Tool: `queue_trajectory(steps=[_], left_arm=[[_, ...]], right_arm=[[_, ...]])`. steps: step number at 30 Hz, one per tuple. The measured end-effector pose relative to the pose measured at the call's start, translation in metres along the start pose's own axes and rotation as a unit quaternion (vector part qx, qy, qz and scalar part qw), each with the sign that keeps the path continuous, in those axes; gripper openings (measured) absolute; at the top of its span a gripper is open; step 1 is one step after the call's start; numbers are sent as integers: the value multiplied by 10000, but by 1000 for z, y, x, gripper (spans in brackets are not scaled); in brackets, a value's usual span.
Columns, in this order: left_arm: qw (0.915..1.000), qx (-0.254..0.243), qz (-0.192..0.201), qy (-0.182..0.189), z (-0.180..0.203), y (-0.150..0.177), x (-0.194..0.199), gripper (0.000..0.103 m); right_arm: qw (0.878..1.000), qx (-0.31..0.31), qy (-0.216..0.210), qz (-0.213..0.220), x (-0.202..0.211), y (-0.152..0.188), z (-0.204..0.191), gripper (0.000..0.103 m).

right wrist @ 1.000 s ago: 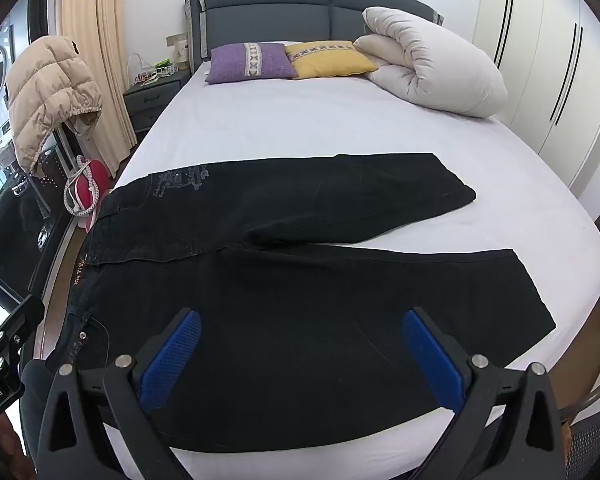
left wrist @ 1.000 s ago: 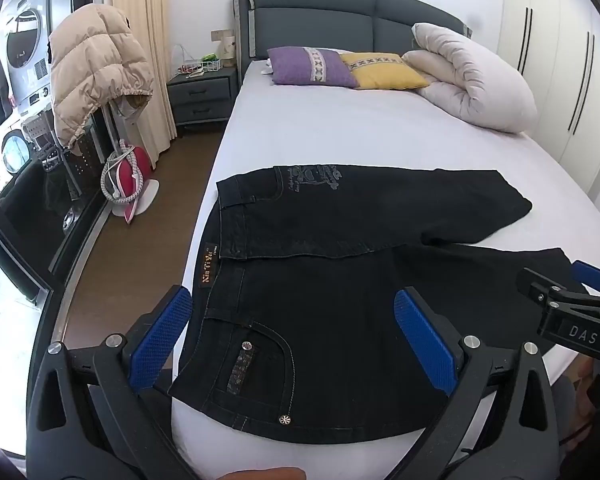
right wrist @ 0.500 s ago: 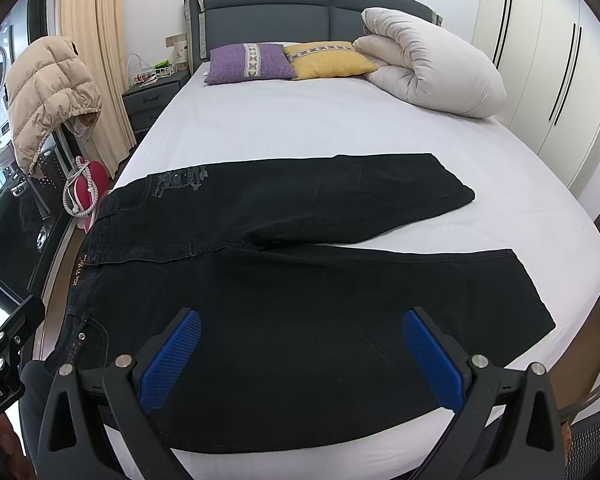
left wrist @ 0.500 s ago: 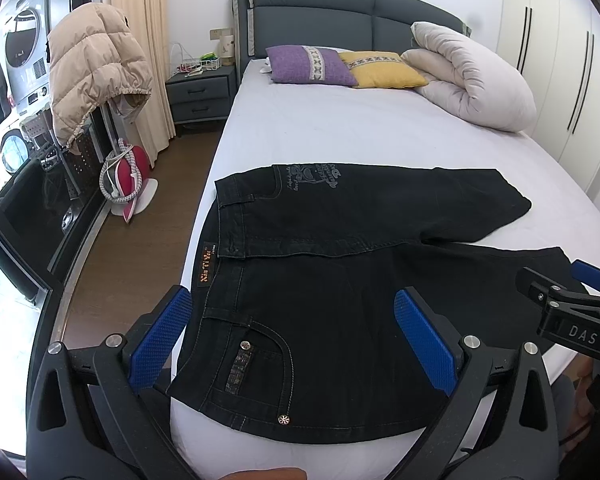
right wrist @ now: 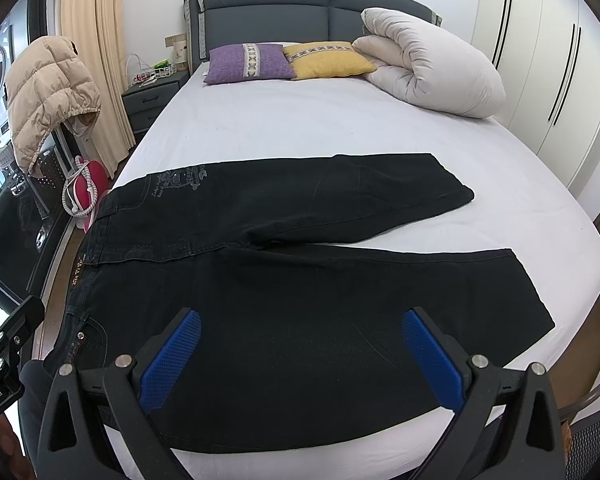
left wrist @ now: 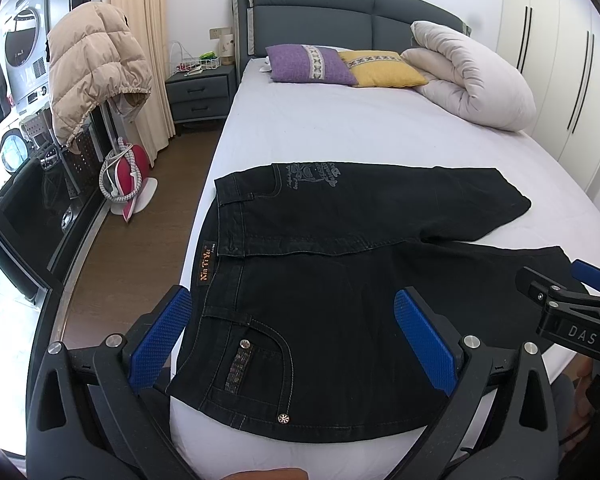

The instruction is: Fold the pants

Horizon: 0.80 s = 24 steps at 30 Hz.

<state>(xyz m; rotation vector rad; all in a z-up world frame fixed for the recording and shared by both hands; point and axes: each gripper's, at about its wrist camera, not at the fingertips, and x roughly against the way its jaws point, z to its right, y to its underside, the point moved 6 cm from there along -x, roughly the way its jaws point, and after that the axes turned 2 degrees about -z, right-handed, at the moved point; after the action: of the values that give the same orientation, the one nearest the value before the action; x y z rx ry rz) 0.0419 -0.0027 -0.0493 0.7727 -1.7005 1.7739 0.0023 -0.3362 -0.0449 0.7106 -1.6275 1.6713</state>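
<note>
Black jeans [left wrist: 340, 280] [right wrist: 300, 280] lie flat on the white bed [left wrist: 340, 128] [right wrist: 300, 128], waistband at the left edge, both legs spread toward the right. My left gripper [left wrist: 292, 340] hovers open above the waist and back pocket, holding nothing. My right gripper [right wrist: 296, 356] hovers open over the near leg, also holding nothing. The right gripper [left wrist: 564, 300] shows at the right edge of the left wrist view. In the right wrist view the left gripper [right wrist: 4, 344] shows at the left edge.
Purple pillow [left wrist: 308, 64], yellow pillow [left wrist: 380, 68] and a rolled duvet [left wrist: 472, 80] sit at the headboard. A nightstand [left wrist: 200, 92], a beige puffer jacket [left wrist: 92, 68] on a rack and a red iron [left wrist: 126, 176] stand on the floor left of the bed. Wardrobe doors [right wrist: 552, 60] line the right.
Both grippers have barely shifted; the jeans lie as before.
</note>
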Motion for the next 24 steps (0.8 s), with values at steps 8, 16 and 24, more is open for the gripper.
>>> queue_trajectory(steps=[8,16,24], left_arm=[[10000,5,-7,0,0,0,0,103],[10000,2,-13,2,0,2,-2,103],[10000,4,-17,2,0,2,-2,103]], right_arm=[[10000,5,1,-5,0,0,0,103],[10000,6,6,-9,1,0,3,103],[10000,8,10,-6,0,0,2,103]])
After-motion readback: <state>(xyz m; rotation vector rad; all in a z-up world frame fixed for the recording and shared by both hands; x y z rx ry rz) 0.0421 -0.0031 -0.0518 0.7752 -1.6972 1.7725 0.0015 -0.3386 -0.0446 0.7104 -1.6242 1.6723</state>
